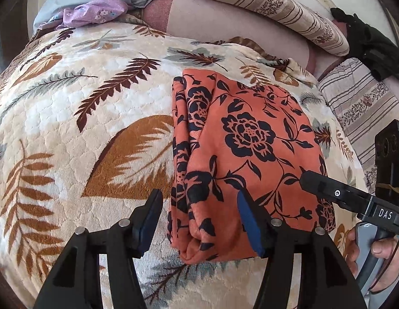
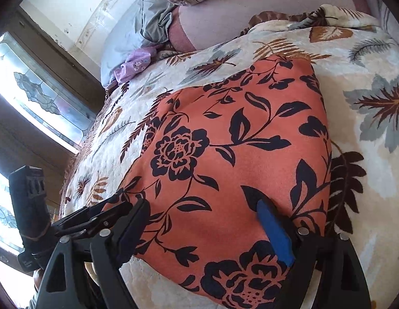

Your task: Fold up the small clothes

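Orange floral garment (image 1: 240, 139) lies folded, near edge hidden behind fingers (image 1: 248, 221).

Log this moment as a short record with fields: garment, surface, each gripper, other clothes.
garment: orange floral cloth, folded, lying flat
surface: leaf-print blanket
left gripper: open, over the cloth's near left edge, gripping nothing
right gripper: open wide above the cloth, gripping nothing
other clothes: purple floral piece at the far edge
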A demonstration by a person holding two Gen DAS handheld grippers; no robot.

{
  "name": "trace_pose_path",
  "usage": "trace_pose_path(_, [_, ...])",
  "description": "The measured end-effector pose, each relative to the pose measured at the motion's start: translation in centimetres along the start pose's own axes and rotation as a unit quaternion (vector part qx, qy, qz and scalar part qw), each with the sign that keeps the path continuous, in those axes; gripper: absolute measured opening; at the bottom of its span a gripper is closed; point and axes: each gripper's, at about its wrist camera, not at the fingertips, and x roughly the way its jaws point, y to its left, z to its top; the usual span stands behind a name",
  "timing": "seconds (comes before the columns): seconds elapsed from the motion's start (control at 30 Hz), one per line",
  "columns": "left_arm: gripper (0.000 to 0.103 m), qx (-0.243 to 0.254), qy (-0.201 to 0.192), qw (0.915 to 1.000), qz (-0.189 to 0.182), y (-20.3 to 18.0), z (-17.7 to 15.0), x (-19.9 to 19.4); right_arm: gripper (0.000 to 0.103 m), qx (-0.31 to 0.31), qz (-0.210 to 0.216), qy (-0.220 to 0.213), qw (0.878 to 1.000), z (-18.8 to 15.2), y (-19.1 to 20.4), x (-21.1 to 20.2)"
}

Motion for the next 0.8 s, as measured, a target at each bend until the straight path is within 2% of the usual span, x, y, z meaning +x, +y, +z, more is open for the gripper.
trace_pose_path(0.07, [0.061,0.003,0.001,1.0000,0.001,0.0,-0.1,0.2,0.087,0.000,-0.001,0.000,1.000,0.0,0.0,0.0])
trace_pose_path(0.13, [0.061,0.015,0.020,0.9996,0.010,0.1,-0.5,1.2,0.087,0.001,-0.001,0.001,1.000,0.0,-0.1,0.0])
trace_pose_path(0.17, [0.053,0.018,0.029,0.9994,0.006,0.3,-0.8,1.8,0.087,0.003,-0.001,0.003,1.000,0.1,0.0,0.0])
trace_pose_path(0.2, [0.049,0.017,0.033,0.9993,-0.006,0.5,-1.0,2.1,0.087,0.005,-0.002,0.007,1.000,0.2,0.0,0.0])
trace_pose_path(0.27, [0.049,0.018,0.025,0.9995,-0.009,0.5,-1.2,2.1,0.087,0.014,-0.005,0.011,1.000,0.9,0.3,-0.5])
trace_pose_path(0.43, [0.050,0.023,0.024,0.9994,-0.007,0.4,-1.2,2.4,0.087,0.012,0.020,-0.049,0.999,5.2,0.6,-2.9])
trace_pose_path(0.53, [0.051,0.021,0.022,0.9995,-0.009,0.5,-1.3,2.5,0.094,0.077,0.035,-0.041,0.996,7.6,-2.6,-0.8])
trace_pose_path(0.57, [0.052,0.020,0.022,0.9995,-0.011,0.5,-1.4,2.5,0.097,0.108,0.023,-0.018,0.994,8.0,-4.5,1.0])
trace_pose_path(0.6, [0.053,0.020,0.022,0.9995,-0.014,0.5,-1.4,2.5,0.097,0.144,0.031,0.007,0.989,7.9,-6.4,2.8])
trace_pose_path(0.67, [0.053,0.017,0.026,0.9994,-0.016,0.6,-1.3,2.3,0.097,0.179,0.066,-0.027,0.981,7.5,-7.4,2.0])
trace_pose_path(0.73, [0.053,-0.009,0.029,0.9986,-0.042,1.4,-0.7,1.5,0.097,0.156,0.064,-0.045,0.985,7.3,-5.9,-0.2])
trace_pose_path(0.8, [0.054,-0.048,0.009,0.9959,-0.076,2.5,0.9,0.2,0.097,0.121,0.058,-0.068,0.989,6.3,-4.3,-2.4])
